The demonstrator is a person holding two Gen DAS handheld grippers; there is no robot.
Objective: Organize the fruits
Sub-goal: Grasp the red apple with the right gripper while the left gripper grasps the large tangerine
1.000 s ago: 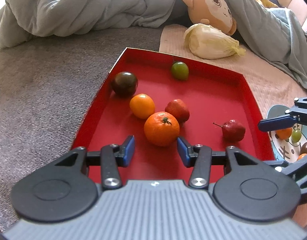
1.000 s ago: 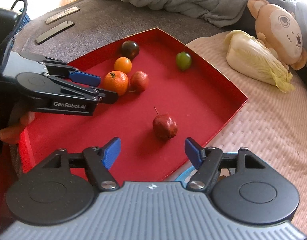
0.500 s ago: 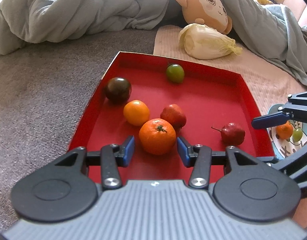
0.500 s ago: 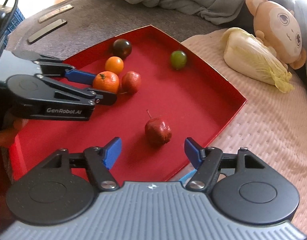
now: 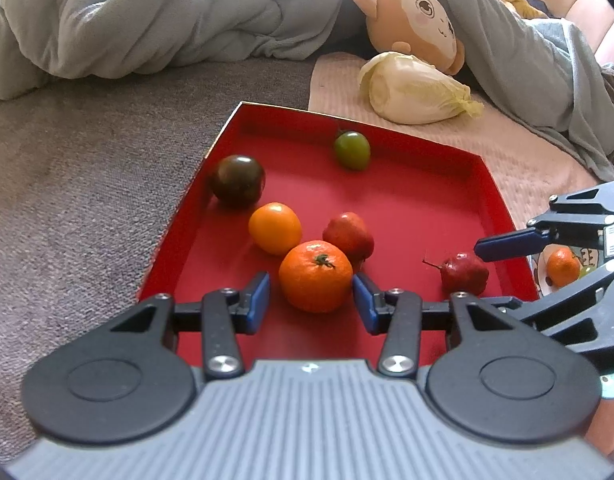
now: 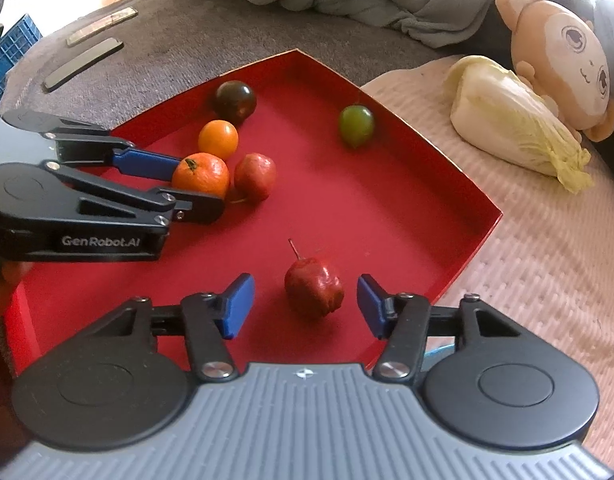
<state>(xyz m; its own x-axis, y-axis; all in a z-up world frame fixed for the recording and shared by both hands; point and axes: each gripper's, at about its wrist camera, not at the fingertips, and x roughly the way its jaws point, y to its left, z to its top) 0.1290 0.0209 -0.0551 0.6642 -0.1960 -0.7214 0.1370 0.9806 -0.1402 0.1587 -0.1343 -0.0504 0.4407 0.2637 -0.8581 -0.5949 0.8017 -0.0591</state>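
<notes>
So both are lined up for a pick. Left hand-held gripper (image 5: 311, 298) sits open around the mandarin (image 5: 315, 276) near the red tray (image 5: 407, 204)'s 6 o'clock edge; right hand-held gripper (image 6: 305, 306) is open around the dark red fruit (image 6: 313, 291). Next: close gently. Green fruit (image 5: 351, 150) waits at 12.

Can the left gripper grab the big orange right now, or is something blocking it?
Probably yes. The left gripper is open, with the orange sitting between its jaws and nothing in front of it. The red fruit behind touches or nearly touches the orange, so it might get nudged.
</notes>
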